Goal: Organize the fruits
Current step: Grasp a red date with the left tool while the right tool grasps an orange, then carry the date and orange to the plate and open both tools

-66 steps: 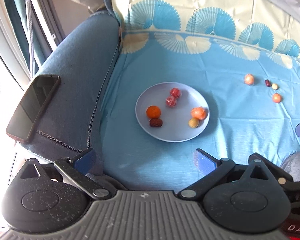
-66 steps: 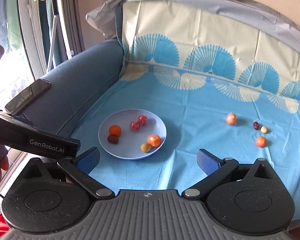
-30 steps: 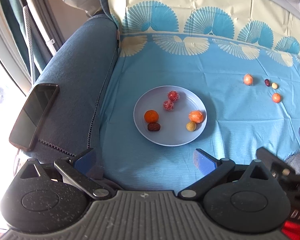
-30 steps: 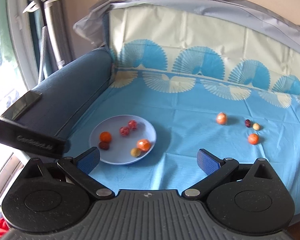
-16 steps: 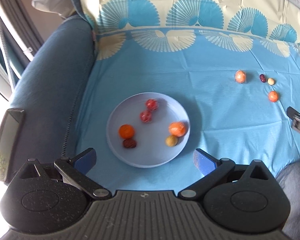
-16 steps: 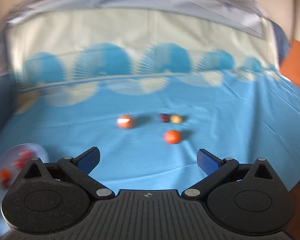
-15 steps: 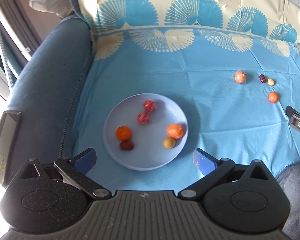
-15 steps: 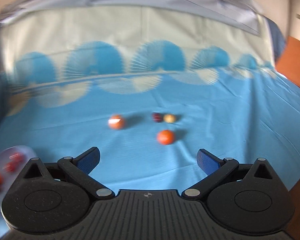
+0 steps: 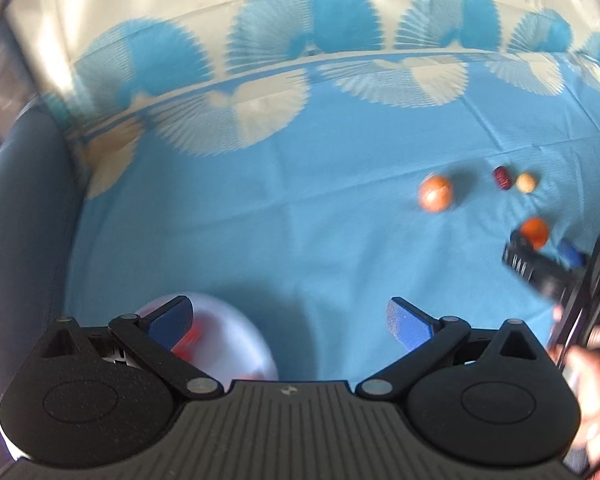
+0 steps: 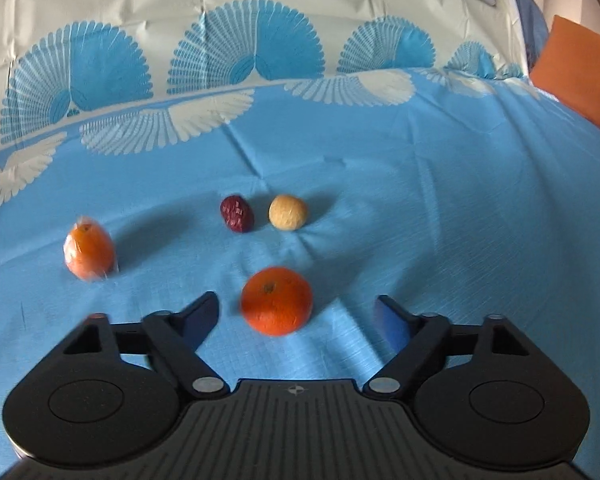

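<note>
My right gripper (image 10: 296,314) is open, low over the blue cloth, with a small orange (image 10: 276,300) just ahead between its fingers, not gripped. Beyond lie a dark red date (image 10: 237,213), a pale round fruit (image 10: 288,212) and a wrapped orange fruit (image 10: 88,254) to the left. My left gripper (image 9: 290,320) is open and empty. The pale plate (image 9: 228,332) with fruit sits under its left finger, mostly hidden and blurred. The left wrist view also shows the four loose fruits, such as the wrapped one (image 9: 436,193), and the right gripper (image 9: 540,264) at the small orange (image 9: 535,232).
The blue cloth (image 10: 420,184) with a fan pattern covers a sofa seat and back. A dark blue armrest (image 9: 16,216) stands at the left. An orange cushion (image 10: 580,72) is at the far right. A hand (image 9: 592,384) holds the right gripper.
My right gripper swung right and closed in on the loose fruits; the small orange now sits between its fingers. My left gripper moved forward and right, so the plate slid under its left finger.
</note>
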Demonstrator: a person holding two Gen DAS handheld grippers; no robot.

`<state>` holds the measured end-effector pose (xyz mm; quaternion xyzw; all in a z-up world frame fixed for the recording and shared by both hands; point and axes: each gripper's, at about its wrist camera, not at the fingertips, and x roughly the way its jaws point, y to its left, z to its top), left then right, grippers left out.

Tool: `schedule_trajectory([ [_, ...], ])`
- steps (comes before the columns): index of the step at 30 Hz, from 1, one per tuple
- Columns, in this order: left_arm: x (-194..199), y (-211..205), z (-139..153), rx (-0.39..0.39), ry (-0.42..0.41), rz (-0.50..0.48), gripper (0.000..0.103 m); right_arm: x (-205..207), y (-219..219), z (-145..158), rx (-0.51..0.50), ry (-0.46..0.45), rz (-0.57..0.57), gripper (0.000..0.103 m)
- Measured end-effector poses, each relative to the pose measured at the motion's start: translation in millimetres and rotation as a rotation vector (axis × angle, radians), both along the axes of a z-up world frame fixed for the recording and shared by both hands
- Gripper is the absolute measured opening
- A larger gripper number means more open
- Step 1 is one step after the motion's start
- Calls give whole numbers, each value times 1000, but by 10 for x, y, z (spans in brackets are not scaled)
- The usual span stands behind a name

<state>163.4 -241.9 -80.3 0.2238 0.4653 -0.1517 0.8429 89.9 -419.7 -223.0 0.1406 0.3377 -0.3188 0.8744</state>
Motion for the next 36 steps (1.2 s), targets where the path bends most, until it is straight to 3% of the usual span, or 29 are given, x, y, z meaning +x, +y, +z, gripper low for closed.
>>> schedule_trajectory([
  [2, 129, -308, -108, -17, 2, -48, 103, -43, -4, 22, -34, -6, 18, 45],
  [3, 183, -474, -168, -33, 2, -80, 103, -73, -47, 44, -59, 3, -1, 38],
  [6, 324, -1047, -358, -85, 16, -209, 103, -236, -396, 33, -72, 29, -197, 38],
  [9, 461, -1635, -641, -102, 69, -382, 103, -404, -646, 33, -28, -18, -312, 38],
  [11, 561, -1953, -862, -84, 114, -465, 103, -428, -670, 18, -22, -23, -325, 38],
  [15, 695, -2327, -1231, -8, 145, -525, 102, -386, -666, -5, -29, -17, -326, 41],
  [19, 719, -2468, -1372, 3, 149, -563, 102, -354, -680, -16, -34, -16, -329, 41],
  [20, 716, -2471, -1368, -1, 147, -575, 98, -357, -679, -14, -34, -17, -330, 41],
  [21, 698, -2472, -1367, -7, 146, -587, 82, -365, -676, -15, -33, -19, -331, 41],
  [22, 681, -2472, -1356, -19, 151, -602, 78, -380, -669, -15, -32, -21, -330, 40],
  [23, 653, -2465, -1326, -27, 133, -604, 46, -384, -671, -15, -32, -22, -332, 40],
  [24, 623, -2467, -1303, -24, 130, -620, 23, -387, -675, -14, -30, -23, -333, 39],
  [26, 597, -2471, -1258, -25, 148, -615, 23, -398, -681, -10, -24, -34, -343, 39],
  [29, 533, -2389, -1108, -39, 110, -591, 23, -428, -678, 1, -34, -49, -351, 38],
  [36, 231, -1759, -340, -108, 64, -450, 23, -509, -613, 112, -113, -104, -379, 38],
])
